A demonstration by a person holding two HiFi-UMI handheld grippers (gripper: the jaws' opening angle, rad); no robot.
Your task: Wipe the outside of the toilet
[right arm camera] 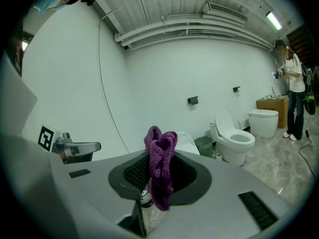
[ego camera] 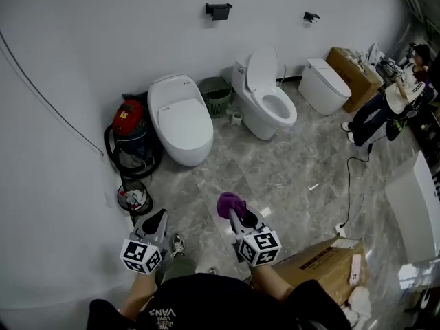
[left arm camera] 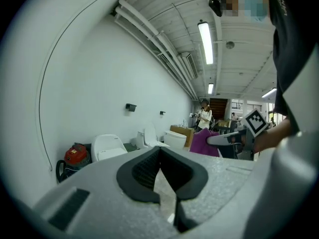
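Note:
Three white toilets stand along the far wall: a closed one point(ego camera: 180, 119), an open-lid one point(ego camera: 265, 103) point(right arm camera: 232, 136) and a third point(ego camera: 323, 85). My right gripper point(ego camera: 238, 210) point(right arm camera: 159, 176) is shut on a purple cloth point(ego camera: 229, 203) point(right arm camera: 160, 151) that sticks up from its jaws, well short of the toilets and above the floor. To its left my left gripper point(ego camera: 155, 223) point(left arm camera: 160, 158) hangs shut, holding nothing. All three toilets are out of reach of both grippers.
A red vacuum point(ego camera: 129, 119) with a black hose and a small bucket point(ego camera: 134, 198) sit by the left wall. A green wastebasket point(ego camera: 216, 95) stands between two toilets. A cardboard box point(ego camera: 323, 267) lies at my right; a person point(ego camera: 395, 102) stands far right, with a cable point(ego camera: 349, 184) on the floor.

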